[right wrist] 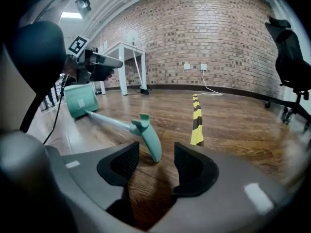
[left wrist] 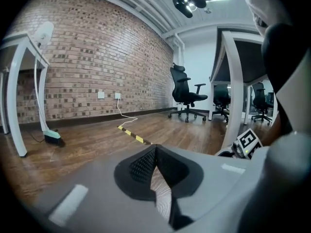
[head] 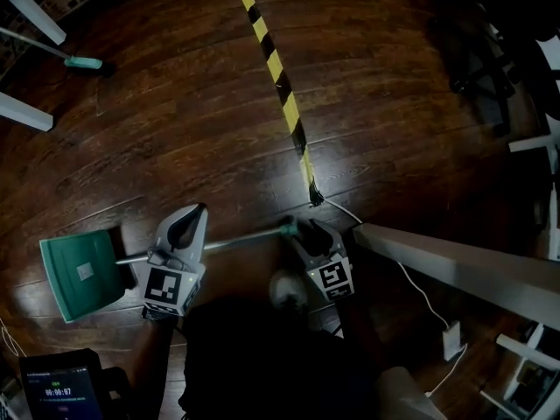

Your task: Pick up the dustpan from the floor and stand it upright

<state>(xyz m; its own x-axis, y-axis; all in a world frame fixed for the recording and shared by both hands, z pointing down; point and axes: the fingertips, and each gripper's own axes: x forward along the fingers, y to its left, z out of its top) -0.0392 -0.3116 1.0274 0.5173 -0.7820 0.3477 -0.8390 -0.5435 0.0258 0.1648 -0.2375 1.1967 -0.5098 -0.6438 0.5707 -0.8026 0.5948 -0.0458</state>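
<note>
While the dustpan (head: 83,274) lies flat on the wooden floor (head: 175,129), its green pan sits at the far left of the head view and its pale shaft runs rightward. Above that shaft, just beside the pan, hovers the left hand-held gripper (head: 188,221); its own view shows the jaws meeting at their tips with nothing between them. Further right, the shaft ends in a curved green grip (right wrist: 148,137). The right hand-held gripper (right wrist: 156,159) has its jaws spread wide, the grip's tip lying in the gap at their ends, neither pad pressing on it. Beyond it runs yellow-and-black tape (head: 284,103).
</note>
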